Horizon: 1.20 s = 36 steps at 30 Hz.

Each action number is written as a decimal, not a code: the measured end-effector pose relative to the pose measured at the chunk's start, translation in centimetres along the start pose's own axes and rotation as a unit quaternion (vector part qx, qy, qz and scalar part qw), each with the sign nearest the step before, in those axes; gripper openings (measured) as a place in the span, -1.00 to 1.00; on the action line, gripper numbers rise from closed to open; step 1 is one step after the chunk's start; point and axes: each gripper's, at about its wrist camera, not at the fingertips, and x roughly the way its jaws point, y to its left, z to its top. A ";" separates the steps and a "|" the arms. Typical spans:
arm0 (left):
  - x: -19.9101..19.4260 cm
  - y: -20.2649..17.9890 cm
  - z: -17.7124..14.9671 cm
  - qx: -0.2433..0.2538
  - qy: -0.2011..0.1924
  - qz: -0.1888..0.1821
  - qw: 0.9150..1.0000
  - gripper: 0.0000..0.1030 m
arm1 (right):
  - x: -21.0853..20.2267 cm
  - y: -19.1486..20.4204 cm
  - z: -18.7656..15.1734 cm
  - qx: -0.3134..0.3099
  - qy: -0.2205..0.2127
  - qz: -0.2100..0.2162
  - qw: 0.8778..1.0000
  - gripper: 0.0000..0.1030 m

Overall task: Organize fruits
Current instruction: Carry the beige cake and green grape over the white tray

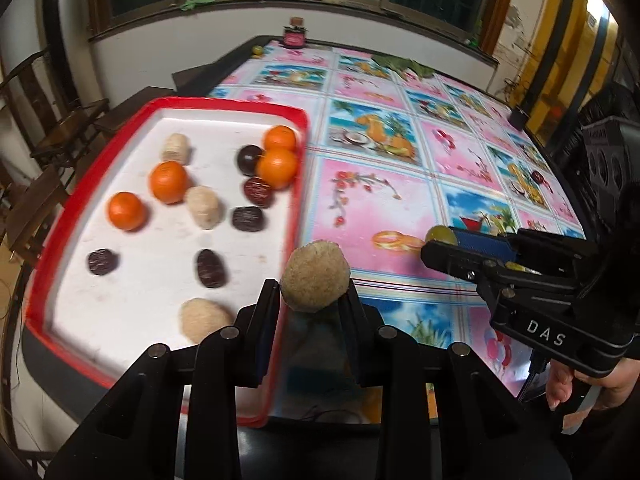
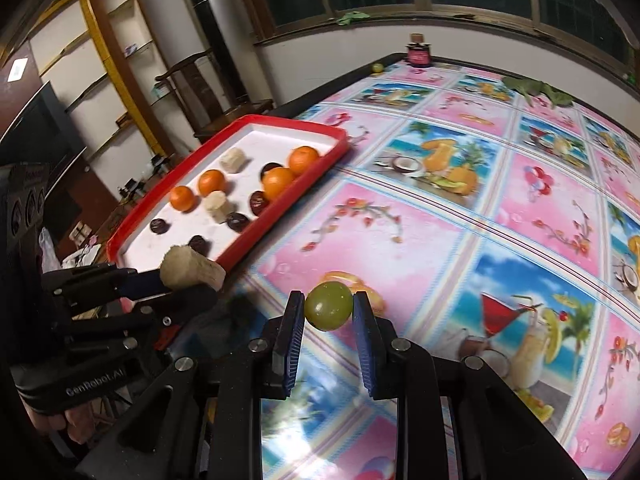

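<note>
Left wrist view puts the left gripper [image 1: 314,286] front and centre, its jaws pinched nearly closed on a tan fuzzy piece [image 1: 315,276] held above the near right edge of the red tray [image 1: 240,103]. Beyond and to the left of those fingers the tray's white floor carries four oranges [image 1: 168,181], dark dates [image 1: 247,218] and more tan pieces [image 1: 203,205]. Off to its right, the right gripper [image 1: 440,240] shows from the side with only a sliver of green grape [image 1: 440,234] peeking past its tip. Right wrist view fills that in: the right gripper [image 2: 329,307] is clamped tight on the whole round green grape [image 2: 328,306], held over the patterned tablecloth [image 2: 520,200], well clear of the tray, which lies ahead and to its left. Here the left gripper [image 2: 192,280] appears side-on at the left, and its tan piece [image 2: 192,271] proves to be a short cylinder with a flat cut end. A hand [image 1: 576,388] grips the right tool's handle, seen only from the left camera.
</note>
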 end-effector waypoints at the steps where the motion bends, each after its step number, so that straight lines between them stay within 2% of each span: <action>1: -0.1 0.3 0.0 -0.002 -0.002 0.003 1.000 -0.46 | 0.1 0.3 0.1 -0.003 0.000 0.002 1.000 -0.52; 16: -1.5 3.9 -0.9 -0.035 -0.010 0.027 0.999 -0.46 | 0.5 3.4 0.5 -0.031 -0.003 0.024 0.999 -0.52; 24: -2.3 7.7 -0.9 -0.069 -0.020 0.049 0.996 -0.46 | 0.8 5.1 1.1 -0.047 -0.006 0.046 0.998 -0.52; 32: -1.5 11.5 -1.0 -0.100 -0.012 0.059 0.993 -0.46 | 1.6 7.5 2.0 -0.074 -0.002 0.068 0.995 -0.52; 36: -0.7 11.9 -0.9 -0.099 -0.006 0.056 0.993 -0.46 | 2.4 8.8 2.5 -0.090 0.002 0.073 0.993 -0.52</action>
